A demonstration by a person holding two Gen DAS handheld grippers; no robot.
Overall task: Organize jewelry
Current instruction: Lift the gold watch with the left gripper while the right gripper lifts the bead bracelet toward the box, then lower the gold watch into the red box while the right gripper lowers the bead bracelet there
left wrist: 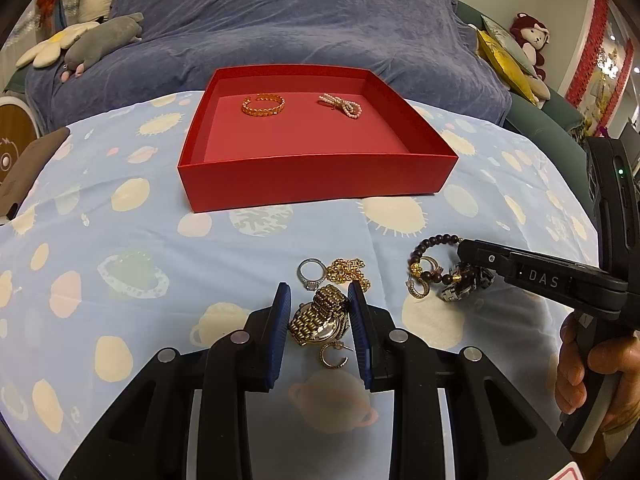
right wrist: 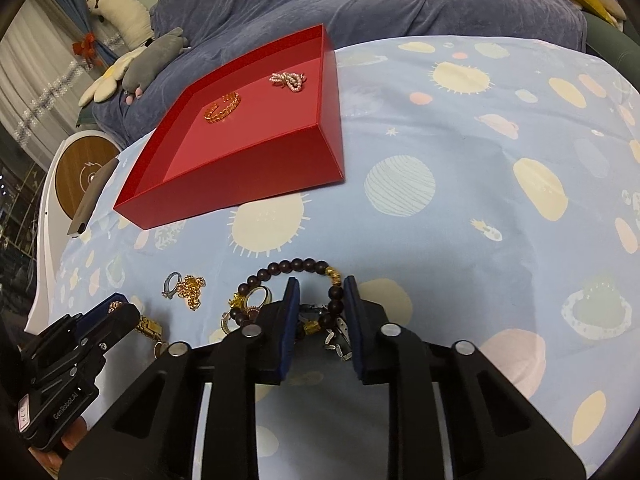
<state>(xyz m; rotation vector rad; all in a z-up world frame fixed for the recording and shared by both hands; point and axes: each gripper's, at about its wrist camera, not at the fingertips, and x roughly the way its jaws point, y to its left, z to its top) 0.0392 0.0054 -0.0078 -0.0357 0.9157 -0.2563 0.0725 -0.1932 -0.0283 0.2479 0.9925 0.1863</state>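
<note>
A red box (left wrist: pixel 316 178) holds a gold bangle (left wrist: pixel 263 105) and a pearl bow piece (left wrist: pixel 341 105); the box (right wrist: pixel 248 176) also shows in the right wrist view. My left gripper (left wrist: pixel 319 294) is open, its blue pads on either side of a gold watch (left wrist: pixel 320 316) lying on the cloth. My right gripper (right wrist: pixel 321 286) is open around a dark bead bracelet (right wrist: pixel 296 270) and a silver watch (right wrist: pixel 334 332). A silver ring (left wrist: pixel 310 273), a gold chain (left wrist: pixel 347 271) and a gold hoop earring (left wrist: pixel 333 355) lie nearby.
The jewelry lies on a light blue patterned cloth (left wrist: pixel 120 272). A blue-covered sofa (left wrist: pixel 280 20) with plush toys (left wrist: pixel 100 40) stands behind. A phone-like slab (right wrist: pixel 92 196) lies at the cloth's left edge. A hand (left wrist: pixel 596 368) holds the right gripper.
</note>
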